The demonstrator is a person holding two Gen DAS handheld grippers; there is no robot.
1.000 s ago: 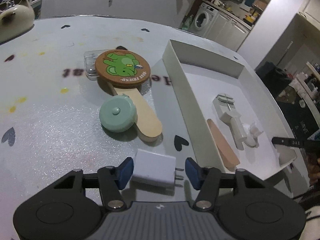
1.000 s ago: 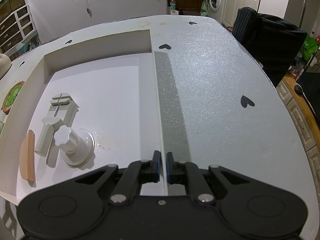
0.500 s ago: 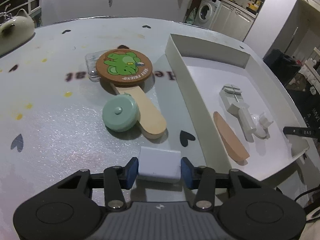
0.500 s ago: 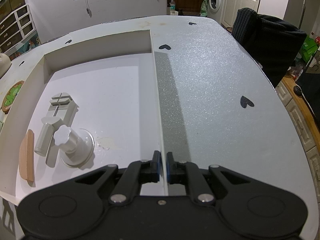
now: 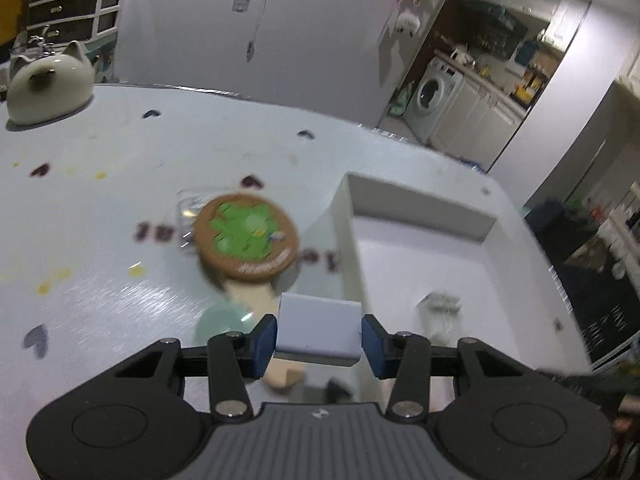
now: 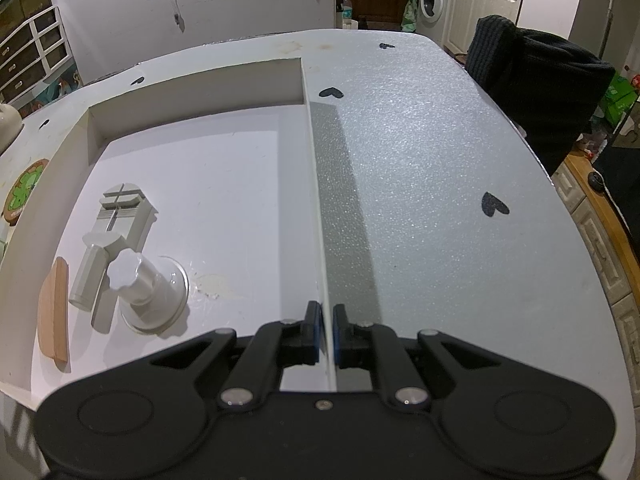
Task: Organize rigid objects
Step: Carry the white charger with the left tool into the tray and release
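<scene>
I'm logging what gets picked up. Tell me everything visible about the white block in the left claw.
The white block is a small, smooth box with rounded edges, plastic by its look, plain white with no marks that show. It sits level between the blue pads of the left claw, which press on its two side faces after just closing on it. It is off the table, beside the near end of the white tray's left wall. Nothing else touches it. No prongs show in this view.
</scene>
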